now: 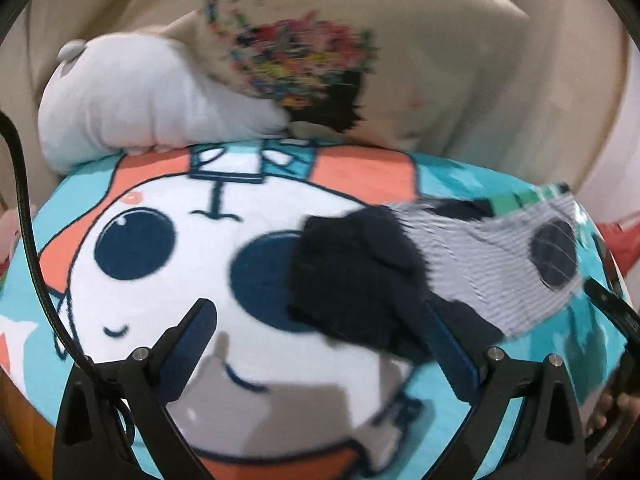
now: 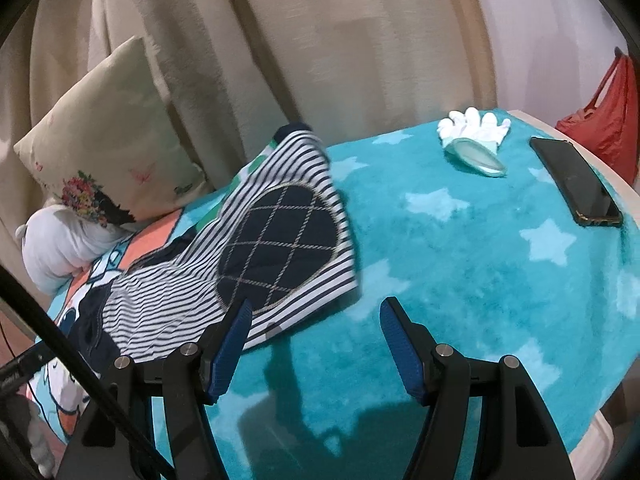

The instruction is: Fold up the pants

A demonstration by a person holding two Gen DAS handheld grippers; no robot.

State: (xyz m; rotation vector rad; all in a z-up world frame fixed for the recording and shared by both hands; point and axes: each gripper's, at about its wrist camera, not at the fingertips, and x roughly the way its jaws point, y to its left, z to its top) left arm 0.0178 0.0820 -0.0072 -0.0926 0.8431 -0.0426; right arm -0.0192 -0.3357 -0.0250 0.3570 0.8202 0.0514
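Teal blanket [image 2: 460, 240]; both claws gape low over striped pants [image 2: 200, 280].

Pants [image 2: 256, 240]: navy-and-white stripes, with a navy patch crossed by tan diamond stitching. Blanket [image 2: 460, 264]: teal with pale stars (plus an orange-and-white cartoon face). Phone [image 2: 576, 180] black, glove [image 2: 476, 124] white, bag [image 2: 608, 128] red.

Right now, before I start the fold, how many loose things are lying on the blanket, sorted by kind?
Striped pants: 1
White glove: 1
Black phone: 1
Floral pillow: 1
White plush toy: 1
Total: 5, all on the teal blanket or at its edge.
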